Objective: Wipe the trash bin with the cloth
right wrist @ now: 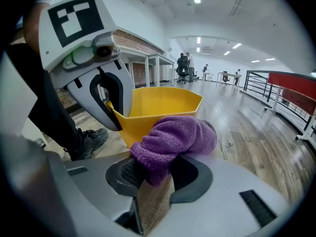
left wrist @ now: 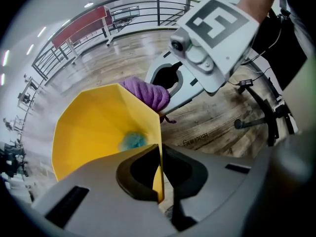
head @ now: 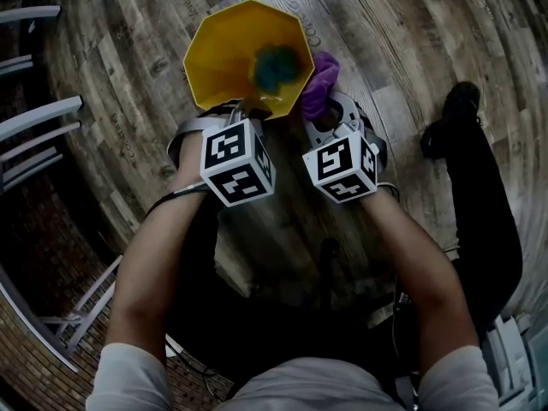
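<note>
One yellow trash bin (head: 231, 54), one purple cloth (head: 318, 84), two hand-held grippers: a person stands over the bin on a plank floor (head: 411, 41), both arms reaching down.

The bin's mouth is many-sided & faces up. One blue-green lump (head: 276, 65) lies at its bottom, too blurred to identify.

L gripper (head: 248, 108) is clamped on the bin's near rim. Its jaws are together w/ the thin yellow wall pinched btwn them, one jaw inside the bin & one outside.

R gripper (head: 330, 114) is closed on the cloth. The cloth bulges out past the jaw tips & sits just beside the outside of the bin's R wall; whether it presses the plastic can't be told.

The two grippers are near each other, side by side at the bin's near edge. Each carries one marker cube (head: 238, 161) on top.

Room to move: bare floor lies all round the bin's far side. A metal railing (head: 34, 118) runs along the L edge of the head view, well apart from the bin. One dark shoe (head: 458, 105) & a dark trouser leg (head: 488, 212) stand to the R, near the R gripper.

In the R gripper view a few people (right wrist: 185, 63) are at desks far down the hall.
</note>
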Motion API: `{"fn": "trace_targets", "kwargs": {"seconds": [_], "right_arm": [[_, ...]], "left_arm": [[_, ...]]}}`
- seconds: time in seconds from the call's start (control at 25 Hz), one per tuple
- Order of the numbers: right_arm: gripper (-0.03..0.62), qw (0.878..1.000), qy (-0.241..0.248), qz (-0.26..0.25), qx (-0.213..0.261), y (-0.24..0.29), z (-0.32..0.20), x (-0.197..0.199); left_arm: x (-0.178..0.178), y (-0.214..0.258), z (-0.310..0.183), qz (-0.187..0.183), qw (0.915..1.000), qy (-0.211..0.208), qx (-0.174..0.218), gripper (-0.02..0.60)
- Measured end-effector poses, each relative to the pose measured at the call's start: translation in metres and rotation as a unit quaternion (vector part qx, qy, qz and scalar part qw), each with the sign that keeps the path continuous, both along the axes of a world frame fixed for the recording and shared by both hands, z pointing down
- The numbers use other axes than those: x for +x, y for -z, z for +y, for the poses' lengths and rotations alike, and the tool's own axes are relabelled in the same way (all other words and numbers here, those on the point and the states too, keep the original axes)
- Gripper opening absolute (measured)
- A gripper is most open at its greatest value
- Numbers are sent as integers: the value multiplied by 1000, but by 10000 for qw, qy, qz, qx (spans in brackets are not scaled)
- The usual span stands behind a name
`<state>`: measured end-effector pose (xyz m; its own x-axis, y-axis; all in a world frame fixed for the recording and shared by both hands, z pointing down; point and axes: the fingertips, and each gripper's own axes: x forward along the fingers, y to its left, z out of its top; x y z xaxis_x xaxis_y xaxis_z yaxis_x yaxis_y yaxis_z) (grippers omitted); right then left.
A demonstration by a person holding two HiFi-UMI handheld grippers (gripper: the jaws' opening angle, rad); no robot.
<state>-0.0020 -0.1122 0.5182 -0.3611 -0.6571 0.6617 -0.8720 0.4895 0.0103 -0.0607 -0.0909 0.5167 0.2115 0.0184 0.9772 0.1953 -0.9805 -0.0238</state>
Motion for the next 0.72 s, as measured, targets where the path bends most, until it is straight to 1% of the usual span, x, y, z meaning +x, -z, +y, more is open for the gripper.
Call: {"fn": "trace_targets", "kwargs": {"seconds": [0.16, 0.28, 0.52, 0.72], "right_arm": [[117, 9994, 306, 119, -127, -24, 2, -2], [117, 9986, 450, 163, -232, -46, 4, -8], [117, 9975, 450, 209, -508, -93, 1, -12], [117, 9959, 503, 269, -698, -120, 0, -15]], "left_arm": [[3, 1, 0, 11, 9999, -103, 35, 9], [1, 3, 2, 7, 9999, -112, 21, 9], [1, 2, 1, 53, 9999, -130, 38, 9], [2, 2, 0, 68, 9999, -138, 55, 9]]}}
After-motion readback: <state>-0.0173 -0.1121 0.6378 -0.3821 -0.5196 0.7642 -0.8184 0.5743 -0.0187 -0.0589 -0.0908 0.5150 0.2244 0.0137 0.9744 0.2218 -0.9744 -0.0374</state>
